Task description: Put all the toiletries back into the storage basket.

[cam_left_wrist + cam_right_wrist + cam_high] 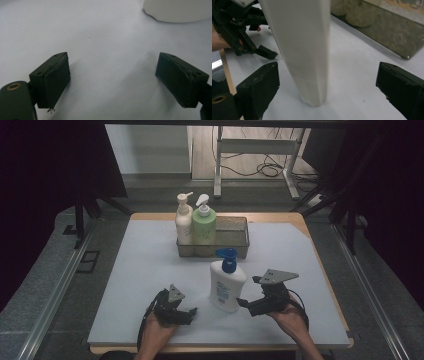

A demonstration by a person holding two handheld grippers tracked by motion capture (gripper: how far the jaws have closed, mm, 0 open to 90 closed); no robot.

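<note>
Across the pale mat (pixel 145 270), a white pump bottle (pixel 227 285) is stood upright between the right gripper (pixel 246 304) and left gripper (pixel 191 314), both held apart, seemingly for grasping.

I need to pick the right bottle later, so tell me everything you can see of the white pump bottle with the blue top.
The white pump bottle looks like smooth plastic, with a blue pump head and collar on top and a label with blue print on its front. It stands upright on the pale table cover, in front of the clear bin and apart from it. The right gripper has its open jaws on either side of the bottle's base, not touching it. The left gripper rests open beside it.
</note>
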